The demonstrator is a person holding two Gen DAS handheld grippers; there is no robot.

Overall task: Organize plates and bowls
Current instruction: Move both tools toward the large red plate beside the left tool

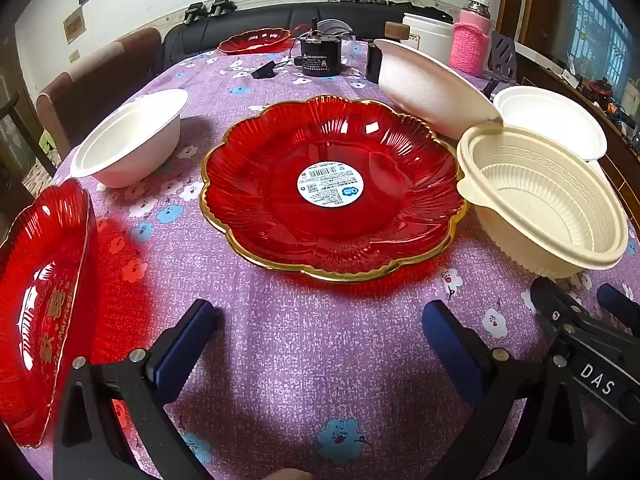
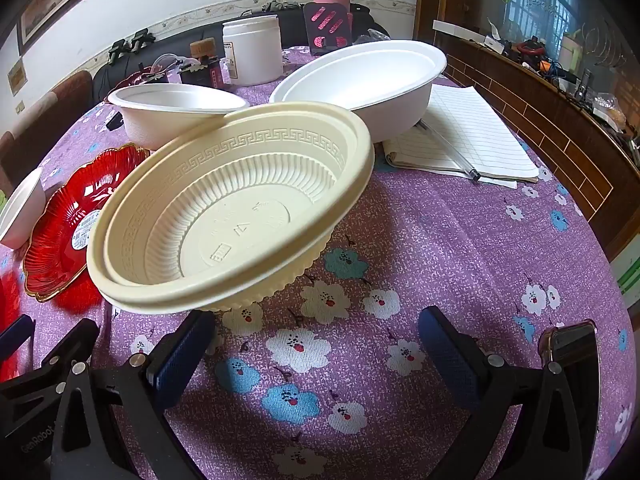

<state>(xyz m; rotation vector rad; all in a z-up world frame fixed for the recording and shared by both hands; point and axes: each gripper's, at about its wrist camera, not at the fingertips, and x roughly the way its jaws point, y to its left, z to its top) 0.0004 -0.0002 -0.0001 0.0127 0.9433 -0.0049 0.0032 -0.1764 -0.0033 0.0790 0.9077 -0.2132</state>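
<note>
A red glass plate with a gold rim (image 1: pixel 332 188) lies mid-table; it also shows in the right wrist view (image 2: pixel 68 224). A cream plastic bowl (image 1: pixel 548 208) stands right of it, large in the right wrist view (image 2: pixel 232 212). White bowls sit at left (image 1: pixel 132 142), behind (image 1: pixel 432 88) and far right (image 1: pixel 556 120); the right wrist view shows two (image 2: pixel 176 112) (image 2: pixel 364 76). A second red plate (image 1: pixel 40 308) lies at the left edge. My left gripper (image 1: pixel 320 336) is open and empty before the red plate. My right gripper (image 2: pixel 316 344) is open and empty before the cream bowl.
The purple flowered tablecloth (image 1: pixel 320 360) covers the table. At the back stand another red plate (image 1: pixel 256 40), a black device (image 1: pixel 320 58), a white jar (image 2: pixel 250 50) and a pink-sleeved bottle (image 1: pixel 472 40). A notebook with a pen (image 2: pixel 464 136) lies right. A phone (image 2: pixel 572 344) lies near my right finger.
</note>
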